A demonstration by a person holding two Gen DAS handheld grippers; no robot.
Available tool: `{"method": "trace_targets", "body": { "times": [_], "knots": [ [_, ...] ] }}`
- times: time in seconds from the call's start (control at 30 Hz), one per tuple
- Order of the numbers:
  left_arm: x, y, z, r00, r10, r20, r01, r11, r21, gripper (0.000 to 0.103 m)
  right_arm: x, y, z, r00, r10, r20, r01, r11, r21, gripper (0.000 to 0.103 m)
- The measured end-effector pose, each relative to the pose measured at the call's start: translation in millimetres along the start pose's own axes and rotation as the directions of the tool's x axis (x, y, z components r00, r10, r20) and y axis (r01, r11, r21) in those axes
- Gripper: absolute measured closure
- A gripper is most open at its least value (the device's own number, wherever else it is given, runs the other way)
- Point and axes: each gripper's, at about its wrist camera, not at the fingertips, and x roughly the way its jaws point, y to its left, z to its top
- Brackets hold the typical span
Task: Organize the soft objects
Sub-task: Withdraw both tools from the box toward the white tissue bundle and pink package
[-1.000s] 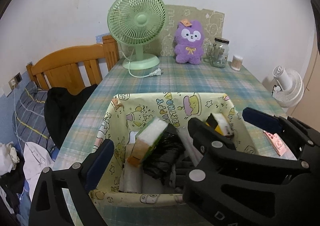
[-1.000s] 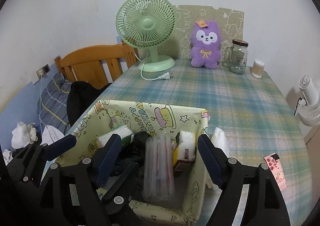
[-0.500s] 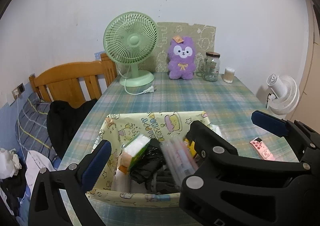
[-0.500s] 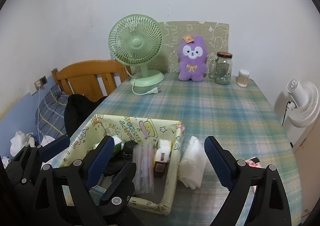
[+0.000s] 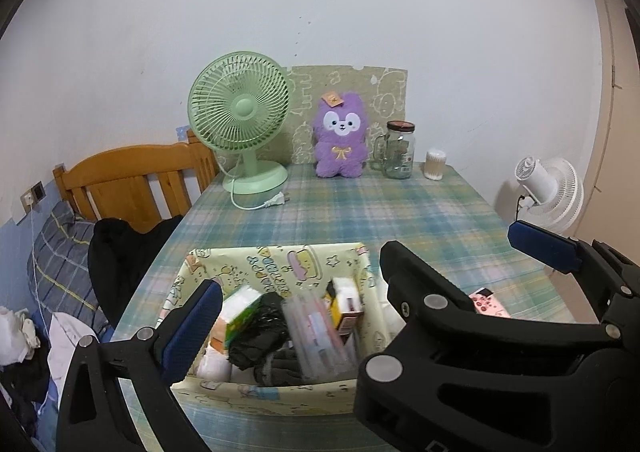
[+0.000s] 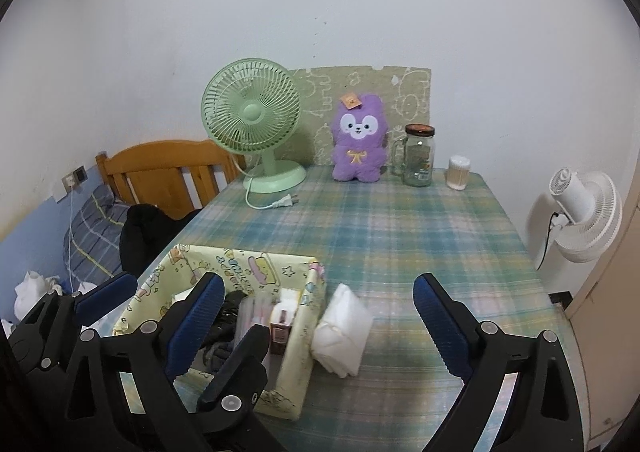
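Observation:
A yellow cartoon-print box (image 5: 276, 272) (image 6: 302, 336) stands near the table's front edge. It holds a green-and-white tissue pack (image 5: 240, 312), a black bag (image 5: 260, 336), a clear tube pack (image 5: 316, 328) and small cartons. A white soft pack (image 6: 344, 328) lies on the cloth against the box's right wall. At the back sits a purple plush (image 5: 340, 140) (image 6: 360, 144). My right gripper (image 6: 318, 284) hovers above the box's right corner and the white pack; its jaws are opening and press on nothing. My left gripper (image 5: 316, 304) hangs open over the box, empty.
A green fan (image 6: 252, 120) with a loose plug, a glass jar (image 6: 418, 156) and a cotton-swab pot (image 6: 458, 172) line the back. A pink card (image 5: 488, 302) lies front right. A wooden headboard (image 6: 168, 172), black clothes and bedding are left of the table. A white fan (image 6: 580, 212) stands off its right edge.
Both grippers drew back and rose away from the box, which looks smaller now. The right jaws spread wider, away from the clear tube pack. The white pack beside the box came into view.

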Motion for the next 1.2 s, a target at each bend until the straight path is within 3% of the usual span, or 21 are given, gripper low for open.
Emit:
{"method": "trace_targets", "body": {
  "times": [0.57,1.2],
  "knots": [
    [-5,-49,1,1.000,-0.021,0.005,0.021,0.999,0.032,0.000,-20,-45,-6,0.998,-0.053,0.026,0.052,0.998,0.018,0.004],
    [16,-96,-7,0.998,-0.066,-0.025,0.067,0.996,0.065,0.000,-17,-92,-21,0.991,-0.133,0.015,0.132,0.990,0.044,0.004]
  ]
}}
